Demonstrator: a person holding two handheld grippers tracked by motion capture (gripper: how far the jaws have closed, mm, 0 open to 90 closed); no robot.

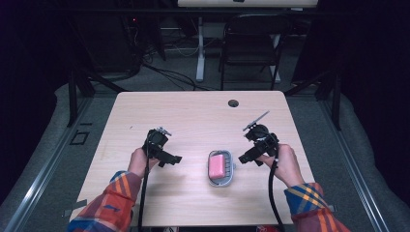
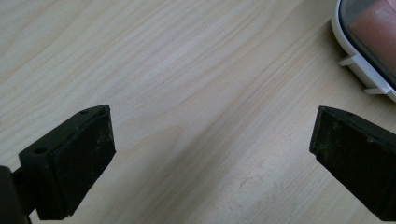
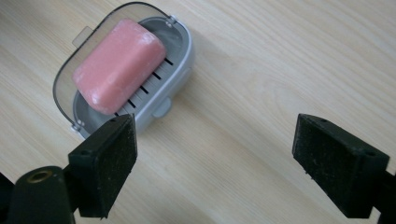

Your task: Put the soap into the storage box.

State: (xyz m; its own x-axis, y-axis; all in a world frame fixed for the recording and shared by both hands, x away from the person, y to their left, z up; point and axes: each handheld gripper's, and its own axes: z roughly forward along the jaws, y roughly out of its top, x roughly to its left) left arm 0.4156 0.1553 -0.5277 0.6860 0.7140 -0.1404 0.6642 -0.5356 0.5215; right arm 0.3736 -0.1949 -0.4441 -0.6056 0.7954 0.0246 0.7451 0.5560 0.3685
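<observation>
A pink bar of soap (image 1: pixel 216 166) (image 3: pixel 119 65) lies in a grey soap dish (image 1: pixel 233 173) (image 3: pixel 180 60) near the middle of the table's front half. The dish has a slotted floor and a clear hinged lid (image 3: pixel 65 77) lying open behind it. My left gripper (image 1: pixel 170 158) (image 2: pixel 212 158) hovers left of the dish, jaws wide open over bare wood; the dish's edge (image 2: pixel 359 60) peeks in at the upper right of the left gripper view. To the right of the dish my right gripper (image 1: pixel 247 155) (image 3: pixel 215 158) is open too, pointing toward it, with nothing between its jaws.
The light wooden table (image 1: pixel 193 116) has a round cable hole (image 1: pixel 233 103) near its far edge. Behind the table stand a black chair (image 1: pixel 251 43) and a white desk leg (image 1: pixel 200 48), with cables on the floor.
</observation>
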